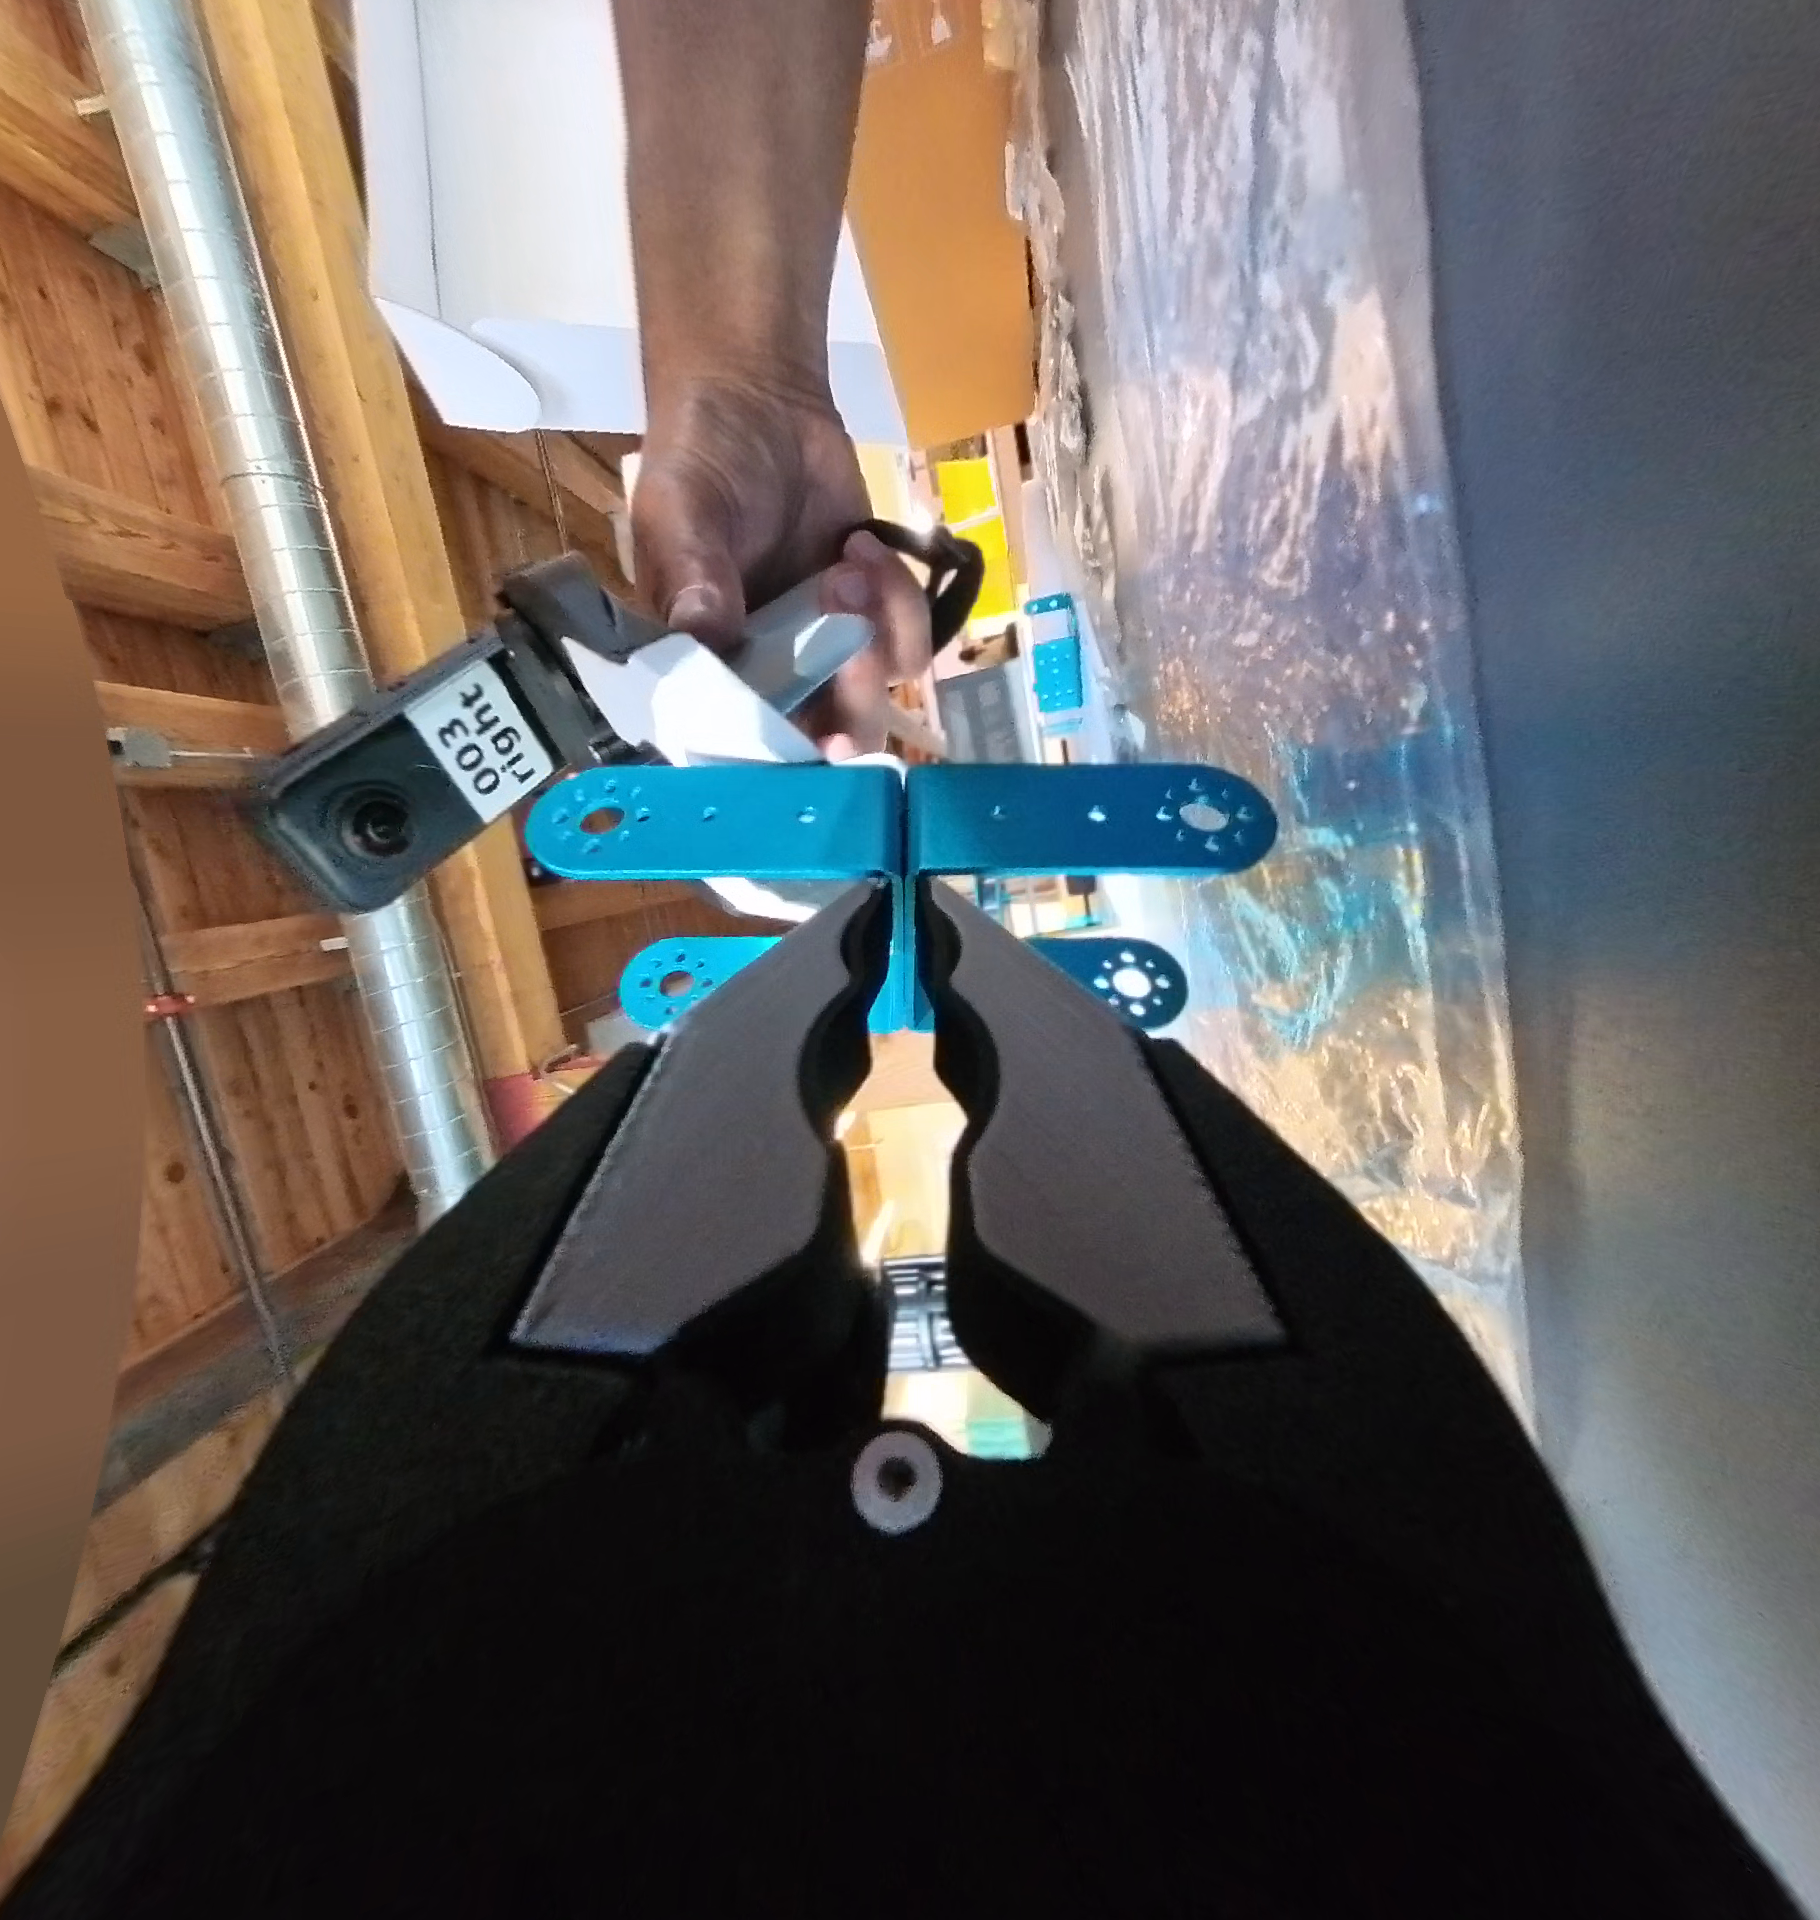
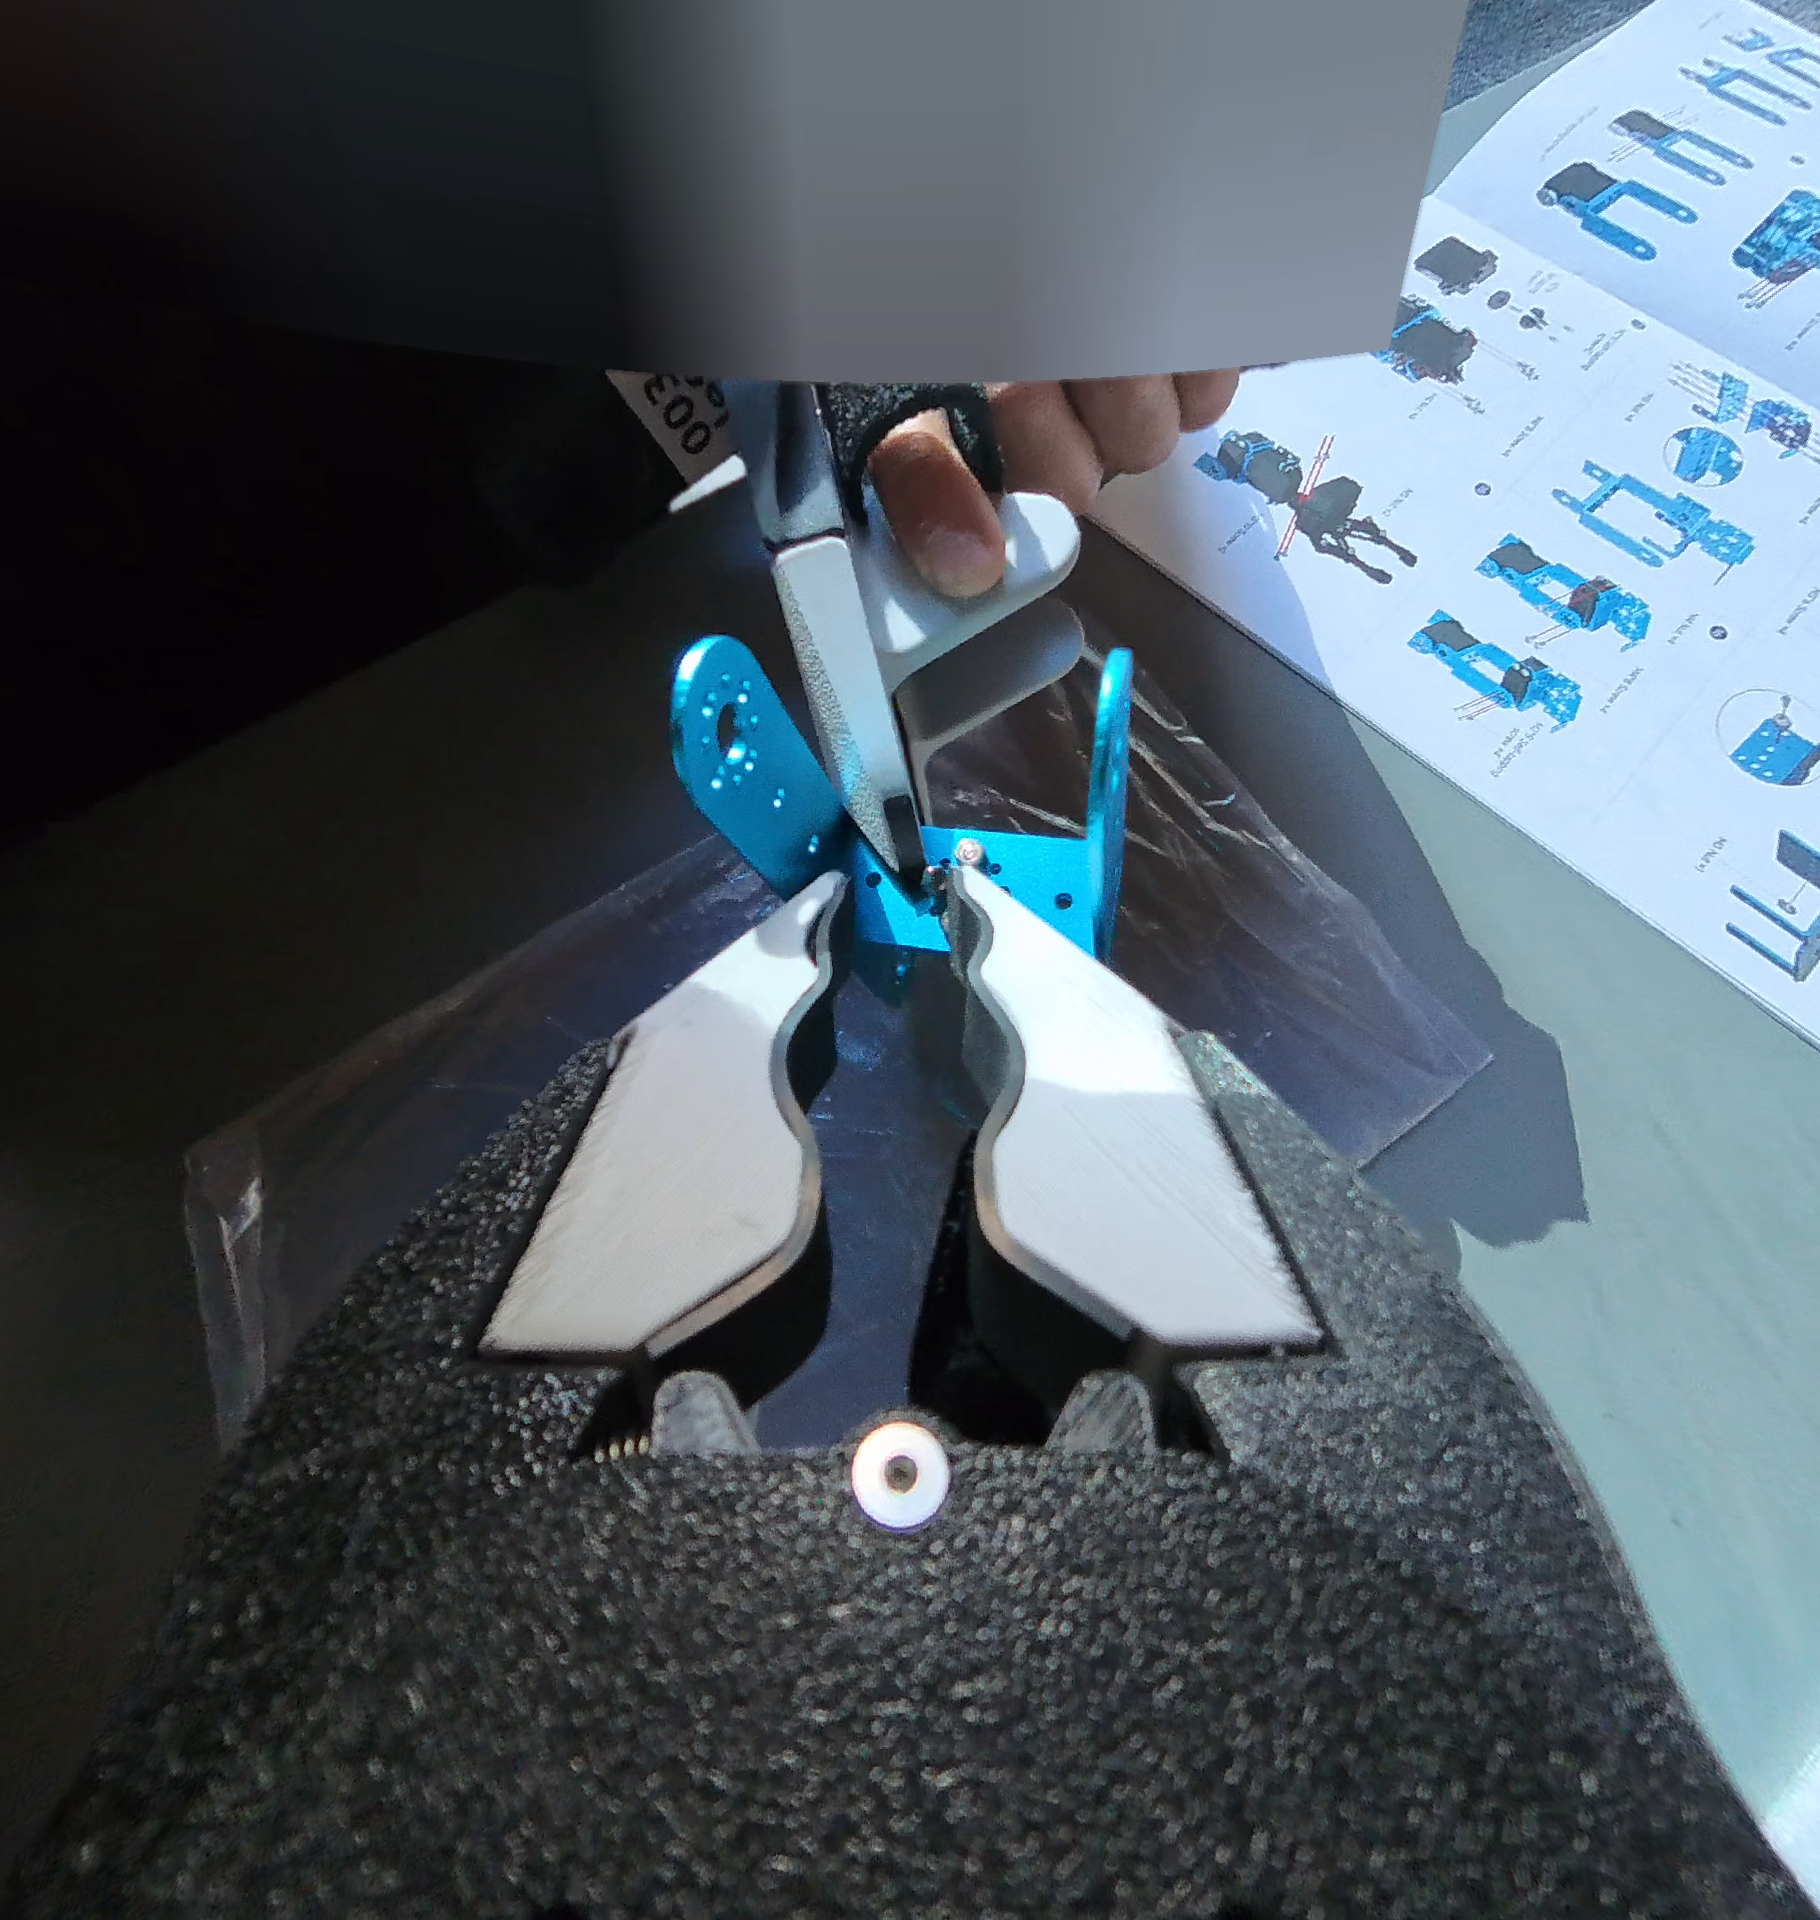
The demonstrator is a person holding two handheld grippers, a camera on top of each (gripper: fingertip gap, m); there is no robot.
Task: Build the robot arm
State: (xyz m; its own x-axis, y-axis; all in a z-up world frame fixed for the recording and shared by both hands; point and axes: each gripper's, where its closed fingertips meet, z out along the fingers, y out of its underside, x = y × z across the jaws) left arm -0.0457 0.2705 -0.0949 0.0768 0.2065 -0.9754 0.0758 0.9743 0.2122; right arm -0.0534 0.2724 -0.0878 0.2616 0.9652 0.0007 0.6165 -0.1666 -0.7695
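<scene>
Left tool (image 1: 898, 891) pinches the back-to-back webs of my two blue brackets (image 1: 901, 831), held above the desk (image 2: 1664, 1195); right tool (image 2: 890, 883), narrowed, meets that web. Stiff, light, slick metal, I reckon: flat faces grip best.

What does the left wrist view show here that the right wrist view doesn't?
Only the left wrist view: the right gripper's camera, a silver duct and wooden boards. Only the right wrist view: a printed instruction sheet and a dark clear sheet on the table. Both: the blue metal bracket, pinched by the left gripper, with the right gripper at it.
</scene>
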